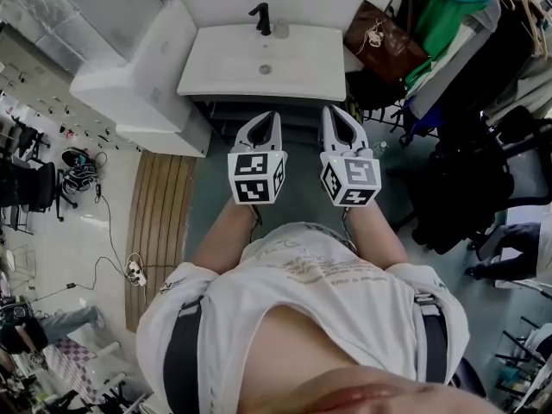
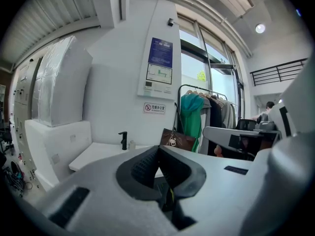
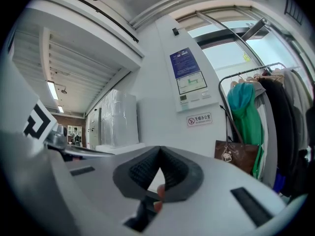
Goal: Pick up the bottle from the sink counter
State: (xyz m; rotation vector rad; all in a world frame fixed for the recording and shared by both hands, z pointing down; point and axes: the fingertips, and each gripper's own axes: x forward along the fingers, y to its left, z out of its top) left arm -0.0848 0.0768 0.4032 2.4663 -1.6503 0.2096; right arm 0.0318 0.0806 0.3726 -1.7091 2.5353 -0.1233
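Far left: white cabinet [image 1: 129,76] against the wall, slatted mat [image 1: 159,222] nearer on the floor. Just right of the cabinet: counter [image 1: 259,74], black tap [image 1: 261,17] at its far edge. Bottle [image 1: 281,30] upright just right of the tap, well apart from both tools. Near centre: left gripper [image 1: 274,119], jaws pressed together, nothing between, aimed at the counter. Just right of it: right gripper [image 1: 329,115], jaws likewise pressed together, empty. Far right: brown bag [image 1: 384,41], green garment [image 1: 448,11] on a rack [image 2: 197,88].

Head camera looks down; others forward (shared bag [image 1: 384,41]).
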